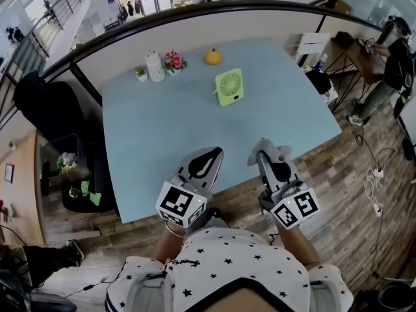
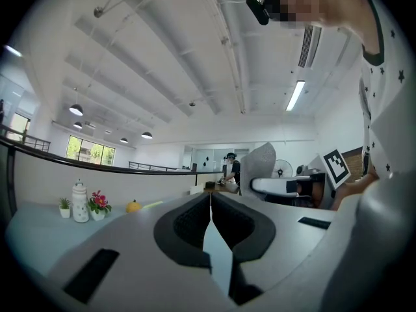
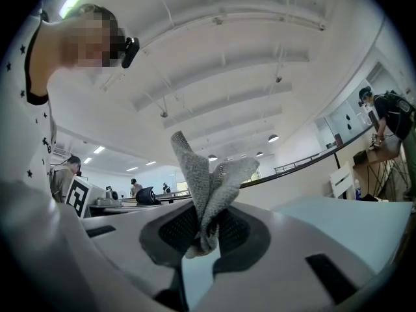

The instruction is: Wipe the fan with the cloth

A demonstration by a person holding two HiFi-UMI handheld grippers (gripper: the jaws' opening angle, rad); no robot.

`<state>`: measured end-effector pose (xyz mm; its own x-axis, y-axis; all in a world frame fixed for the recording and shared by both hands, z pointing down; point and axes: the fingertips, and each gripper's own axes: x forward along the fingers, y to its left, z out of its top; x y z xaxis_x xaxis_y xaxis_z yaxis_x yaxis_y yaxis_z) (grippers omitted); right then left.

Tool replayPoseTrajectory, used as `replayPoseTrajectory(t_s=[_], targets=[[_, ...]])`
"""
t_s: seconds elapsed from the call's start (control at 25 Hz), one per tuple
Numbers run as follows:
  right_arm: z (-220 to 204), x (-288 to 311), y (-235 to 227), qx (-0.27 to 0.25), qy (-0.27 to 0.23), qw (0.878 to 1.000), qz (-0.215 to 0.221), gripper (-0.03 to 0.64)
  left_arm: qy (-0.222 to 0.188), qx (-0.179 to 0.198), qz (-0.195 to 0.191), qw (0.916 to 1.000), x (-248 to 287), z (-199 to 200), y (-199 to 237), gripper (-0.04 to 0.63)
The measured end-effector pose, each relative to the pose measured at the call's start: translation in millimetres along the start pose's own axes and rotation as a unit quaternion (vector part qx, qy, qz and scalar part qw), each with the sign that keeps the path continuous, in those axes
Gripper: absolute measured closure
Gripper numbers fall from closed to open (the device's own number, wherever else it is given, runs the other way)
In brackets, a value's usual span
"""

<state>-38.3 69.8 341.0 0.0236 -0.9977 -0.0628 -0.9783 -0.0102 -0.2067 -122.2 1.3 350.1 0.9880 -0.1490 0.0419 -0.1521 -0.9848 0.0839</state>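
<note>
Fan [image 1: 229, 87]: small, pale green, square with a round grille, upright on the light blue table [image 1: 162, 129]. Its grille detail is too small to read, and the left gripper view shows only a green sliver of it. Cloth [image 3: 207, 187]: grey knit, bunched, pinched in the right tongs [image 3: 207, 216] at the table edge well short of the fan, lower end hidden between the pads; left tongs [image 2: 210, 208] closed on nothing. Behind the fan an orange fruit [image 1: 212, 56]; left of that a pot of pink-red flowers [image 1: 173, 62], a white bottle [image 1: 155, 67] and a tiny potted green plant [image 1: 141, 73].
</note>
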Motion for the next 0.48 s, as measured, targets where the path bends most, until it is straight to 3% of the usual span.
replayPoseTrajectory(t_s=[0.48], targets=[[-20,51,15,0.010,0.027,0.998,0.052,0.571,0.000,-0.014,0.054,0.9985,-20,-9,44,0.563]])
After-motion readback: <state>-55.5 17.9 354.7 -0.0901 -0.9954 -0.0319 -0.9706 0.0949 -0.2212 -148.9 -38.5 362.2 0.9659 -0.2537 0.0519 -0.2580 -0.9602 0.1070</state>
